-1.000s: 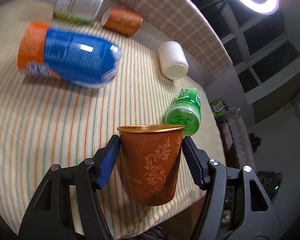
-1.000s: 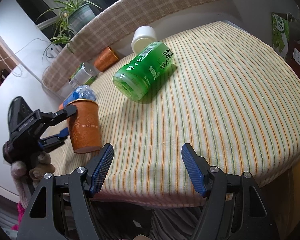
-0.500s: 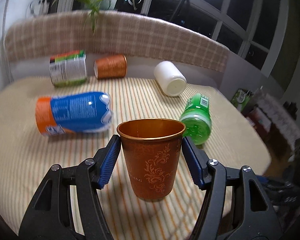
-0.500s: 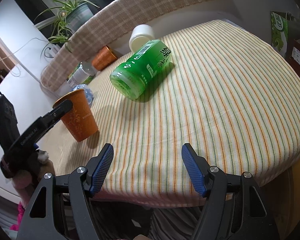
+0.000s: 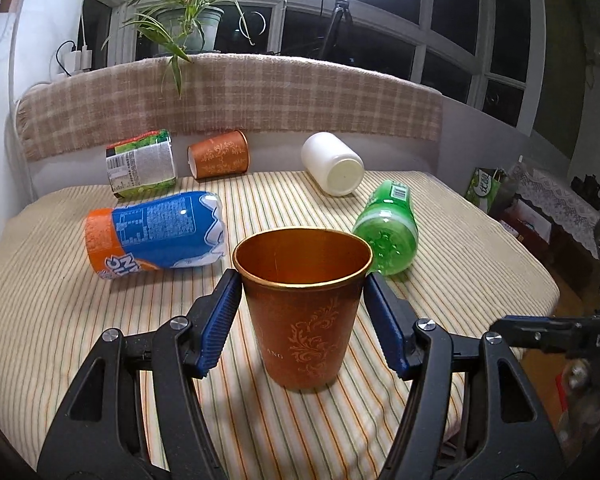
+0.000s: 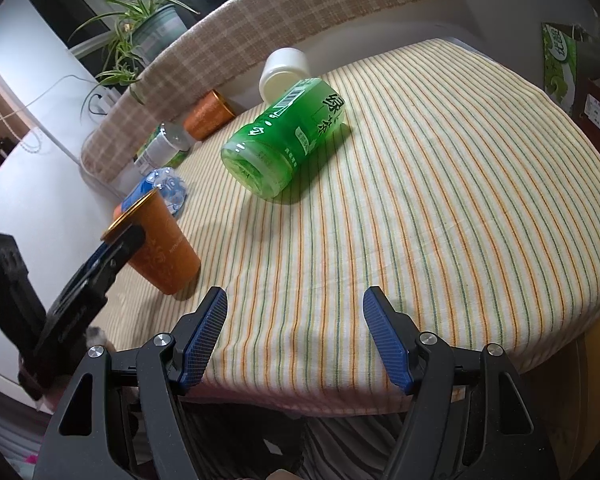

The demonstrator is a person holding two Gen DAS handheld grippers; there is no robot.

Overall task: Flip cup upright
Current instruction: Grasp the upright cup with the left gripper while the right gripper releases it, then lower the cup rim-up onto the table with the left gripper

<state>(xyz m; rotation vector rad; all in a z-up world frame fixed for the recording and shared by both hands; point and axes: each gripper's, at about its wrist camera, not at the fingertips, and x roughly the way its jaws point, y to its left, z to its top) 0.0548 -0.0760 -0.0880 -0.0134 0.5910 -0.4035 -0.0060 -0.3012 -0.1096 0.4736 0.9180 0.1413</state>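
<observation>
A copper-orange cup (image 5: 303, 308) with a floral pattern stands upright, mouth up, its base on the striped tablecloth (image 5: 40, 320). My left gripper (image 5: 302, 296) is shut on the cup, with one blue pad on each side just below the rim. The cup also shows in the right wrist view (image 6: 162, 246), at the table's left edge with the left gripper's finger across it. My right gripper (image 6: 295, 334) is open and empty above the table's near edge.
Lying on the cloth are a blue and orange bottle (image 5: 156, 234), a green bottle (image 5: 388, 236), a white jar (image 5: 332, 164), a second copper cup (image 5: 220, 154) and a green-labelled can (image 5: 142, 164). A checked backrest (image 5: 228, 96) runs behind the table.
My left gripper has turned level and lowered the cup, which went from tilted above the table's edge to upright on the cloth. The right gripper has stayed still.
</observation>
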